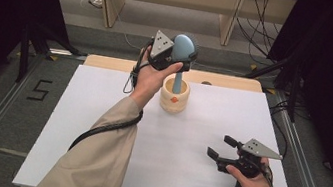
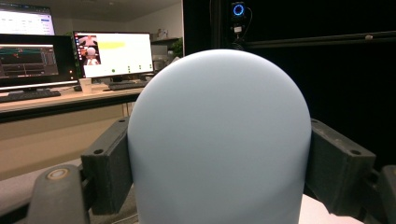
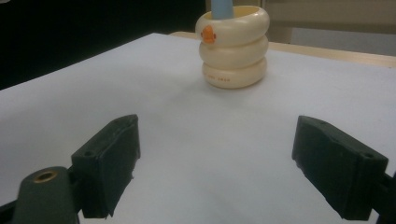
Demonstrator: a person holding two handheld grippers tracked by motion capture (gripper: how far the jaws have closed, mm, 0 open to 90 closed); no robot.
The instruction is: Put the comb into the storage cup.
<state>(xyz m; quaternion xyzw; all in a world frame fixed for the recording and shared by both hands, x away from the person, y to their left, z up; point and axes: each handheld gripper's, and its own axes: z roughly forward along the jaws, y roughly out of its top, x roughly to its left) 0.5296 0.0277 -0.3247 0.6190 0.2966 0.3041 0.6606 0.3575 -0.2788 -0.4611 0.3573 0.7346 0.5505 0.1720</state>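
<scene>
The left gripper [image 1: 180,55] squeezes the round head of the pale blue plastic brush [image 1: 182,48] — its handle stands in the cream ringed holder [image 1: 174,97] at twelve o'clock, so it can lift straight out. The right gripper [image 1: 221,148] waits at four o'clock — jaws wide, nothing inside.

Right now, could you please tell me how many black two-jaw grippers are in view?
2: the left gripper clamps the pale blue brush head above the cream holder; the right gripper hovers open, near-right.

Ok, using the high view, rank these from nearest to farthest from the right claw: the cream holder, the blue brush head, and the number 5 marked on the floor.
1. cream holder: up and left of the right claw, near the table's far edge.
2. blue brush head: above the holder, gripped between the left claw's jaws.
3. number 5: on the floor, beyond the table's left edge.
</scene>
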